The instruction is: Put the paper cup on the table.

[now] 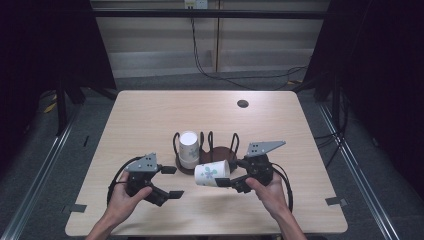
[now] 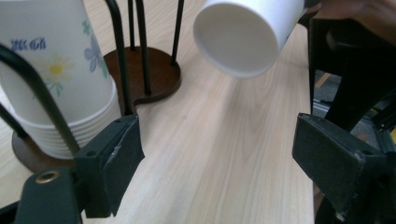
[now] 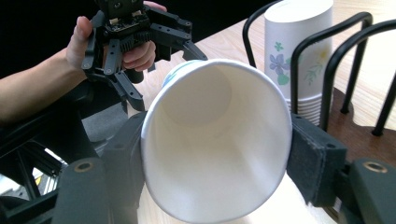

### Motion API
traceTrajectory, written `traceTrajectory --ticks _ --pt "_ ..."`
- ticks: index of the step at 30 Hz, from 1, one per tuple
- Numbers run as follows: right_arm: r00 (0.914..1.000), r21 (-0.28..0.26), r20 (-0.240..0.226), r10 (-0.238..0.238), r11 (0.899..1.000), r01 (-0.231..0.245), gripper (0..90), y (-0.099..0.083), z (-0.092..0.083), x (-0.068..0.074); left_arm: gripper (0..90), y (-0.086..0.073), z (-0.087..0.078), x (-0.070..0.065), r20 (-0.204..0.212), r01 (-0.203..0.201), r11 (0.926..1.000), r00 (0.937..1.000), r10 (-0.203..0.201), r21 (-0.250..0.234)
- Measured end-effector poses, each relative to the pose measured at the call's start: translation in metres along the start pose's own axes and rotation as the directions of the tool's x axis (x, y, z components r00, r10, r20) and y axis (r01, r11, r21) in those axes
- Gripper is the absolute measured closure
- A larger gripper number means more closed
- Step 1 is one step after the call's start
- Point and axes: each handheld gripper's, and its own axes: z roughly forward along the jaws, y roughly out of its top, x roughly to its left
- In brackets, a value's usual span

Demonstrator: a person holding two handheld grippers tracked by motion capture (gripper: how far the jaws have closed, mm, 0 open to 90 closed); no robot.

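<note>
A white paper cup (image 1: 212, 173) with a flower print lies on its side in the air, just in front of the rack. My right gripper (image 1: 229, 173) is shut on it near the rim; its open mouth (image 3: 215, 140) faces the right gripper view, and its base (image 2: 243, 35) faces the left gripper view. My left gripper (image 1: 172, 182) stands open to the cup's left, a short way off, with nothing between its pads (image 2: 112, 161). A stack of upside-down paper cups (image 1: 189, 148) sits in the left end of the wire cup rack (image 1: 220, 145).
The rack has a dark wooden base (image 2: 149, 74) and black wire loops (image 3: 327, 56). A small dark round hole (image 1: 243, 103) lies in the tabletop at the far right. Black cables (image 1: 235, 77) run over the floor behind the table.
</note>
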Motion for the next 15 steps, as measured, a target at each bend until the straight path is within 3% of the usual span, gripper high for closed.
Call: traceTrajectory --ticks 7,15 --pt "0.9995 0.04 0.023 0.022 0.999 -0.023 29.8 0.0 -0.006 -0.004 16.1 -0.002 -0.004 0.003 -0.013 0.012 0.9999 0.9998 -0.012 -0.004" --pt "0.9981 0.079 0.052 0.031 0.996 -0.035 29.4 -0.004 -0.016 -0.006 16.1 -0.003 -0.008 0.005 -0.037 -0.004 1.0 0.9993 0.004 0.005"
